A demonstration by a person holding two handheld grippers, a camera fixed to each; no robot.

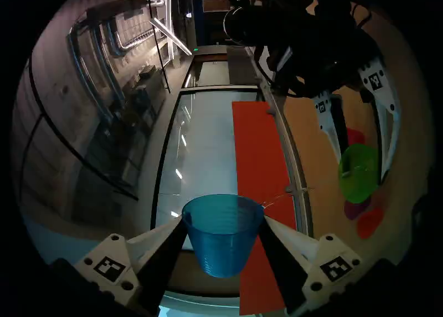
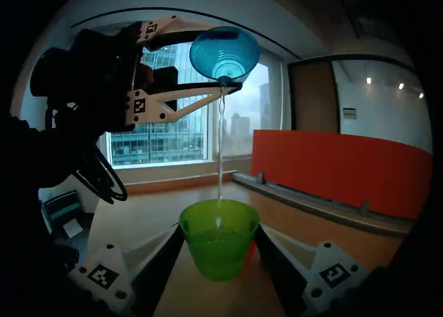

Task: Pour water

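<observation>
In the left gripper view, my left gripper [image 1: 222, 236] is shut on a blue ribbed cup [image 1: 222, 234], tipped over on its side, with a thin stream of water leaving its rim to the right. Farther off, the right gripper [image 1: 360, 156] holds a green cup [image 1: 359, 173]. In the right gripper view, my right gripper [image 2: 219, 248] is shut on the green cup [image 2: 219, 236], upright and holding water. Above it the blue cup [image 2: 224, 52] is tilted in the left gripper [image 2: 221, 56]. A water stream [image 2: 221, 145] falls from it into the green cup.
A wooden table [image 2: 144, 217] lies below the cups. An orange partition [image 2: 343, 170] stands at the right, and a large window [image 2: 166, 134] with city buildings is behind. Red and purple round mats [image 1: 368, 220] lie on the table under the green cup. A dark chair [image 2: 63, 217] sits left.
</observation>
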